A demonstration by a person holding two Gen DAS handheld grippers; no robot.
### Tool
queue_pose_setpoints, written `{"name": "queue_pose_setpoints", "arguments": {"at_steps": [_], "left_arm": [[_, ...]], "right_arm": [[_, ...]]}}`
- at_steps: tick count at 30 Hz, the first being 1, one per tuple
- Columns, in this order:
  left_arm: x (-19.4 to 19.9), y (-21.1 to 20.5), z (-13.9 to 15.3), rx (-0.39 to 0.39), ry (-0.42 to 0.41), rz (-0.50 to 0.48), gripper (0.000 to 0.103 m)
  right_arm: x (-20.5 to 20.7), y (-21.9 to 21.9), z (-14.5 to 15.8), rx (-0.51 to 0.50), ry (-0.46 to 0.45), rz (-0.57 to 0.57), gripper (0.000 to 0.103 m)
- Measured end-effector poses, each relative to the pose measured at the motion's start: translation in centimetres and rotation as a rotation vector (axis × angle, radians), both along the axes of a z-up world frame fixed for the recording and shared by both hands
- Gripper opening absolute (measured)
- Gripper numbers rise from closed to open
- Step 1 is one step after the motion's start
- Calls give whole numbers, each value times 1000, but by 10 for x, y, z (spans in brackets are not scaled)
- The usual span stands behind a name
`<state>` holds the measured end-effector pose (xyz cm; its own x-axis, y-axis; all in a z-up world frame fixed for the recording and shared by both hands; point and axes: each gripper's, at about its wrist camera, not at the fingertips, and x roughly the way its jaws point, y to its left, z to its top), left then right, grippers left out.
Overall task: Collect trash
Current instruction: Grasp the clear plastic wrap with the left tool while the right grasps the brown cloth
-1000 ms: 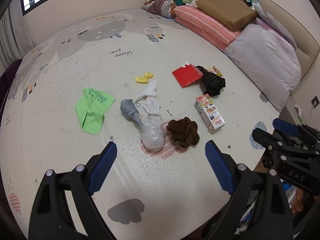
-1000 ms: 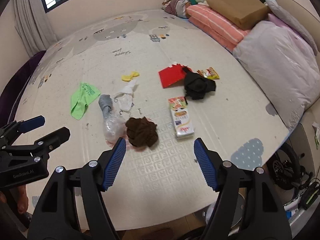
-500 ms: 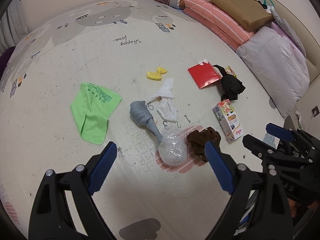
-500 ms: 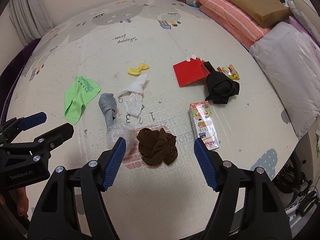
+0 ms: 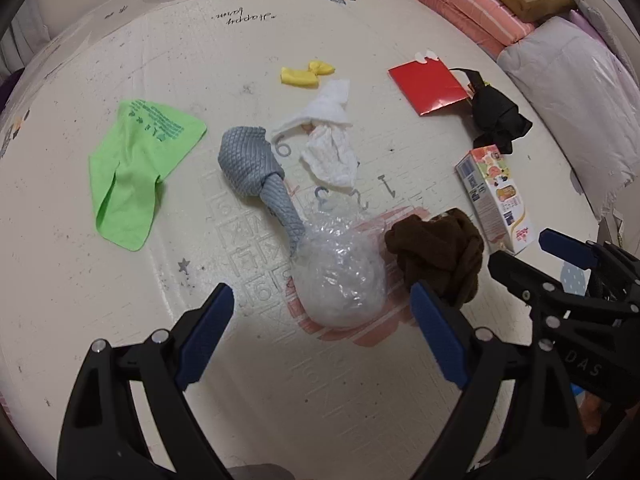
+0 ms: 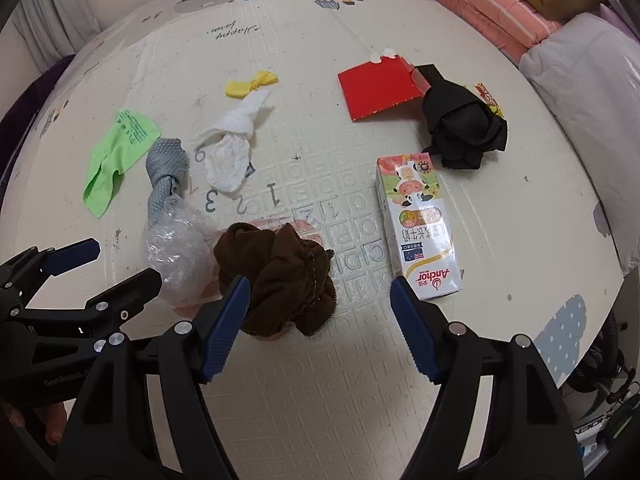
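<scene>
Trash lies scattered on a cream play mat point(image 5: 120, 280). A crumpled clear plastic ball point(image 5: 340, 280) sits just ahead of my open left gripper point(image 5: 320, 320); it also shows in the right wrist view point(image 6: 176, 252). A brown cloth wad point(image 6: 276, 276) lies just ahead of my open right gripper point(image 6: 320, 316), nearest its left finger. A milk carton point(image 6: 416, 224) lies to the right of it. White tissue point(image 5: 328, 136), a red packet point(image 5: 428, 84), a yellow scrap point(image 5: 304, 74) and a green bag point(image 5: 132, 168) lie farther out. Both grippers are empty.
A grey knotted sock point(image 5: 260, 176) touches the plastic ball. A black cloth point(image 6: 464, 128) lies by the red packet. Folded bedding point(image 6: 520, 4) and a pale quilt point(image 5: 576, 112) line the far right. The mat's edge point(image 6: 600, 320) drops off at right.
Both grippers have moved forward and down toward the mat. The plastic ball and the brown cloth now sit close in front of the fingertips. Nothing was grasped.
</scene>
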<state>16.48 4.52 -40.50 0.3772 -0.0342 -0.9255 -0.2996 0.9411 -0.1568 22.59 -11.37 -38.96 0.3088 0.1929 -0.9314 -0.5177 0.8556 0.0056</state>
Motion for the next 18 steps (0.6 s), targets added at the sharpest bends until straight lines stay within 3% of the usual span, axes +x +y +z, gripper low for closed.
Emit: {"name": "queue_pose_setpoints", "arguments": {"at_steps": [4, 7, 10, 18], "left_arm": [[1, 3, -23, 17, 18, 17, 90], [0, 7, -32, -21, 5, 32, 87], [2, 3, -37, -83, 12, 3, 46], [2, 2, -31, -111, -18, -37, 31]], "right_arm": [[1, 2, -18, 0, 20, 27, 70], [0, 4, -26, 0, 31, 47, 70], [1, 7, -29, 2, 39, 59, 70], [6, 12, -28, 10, 45, 66, 73]]}}
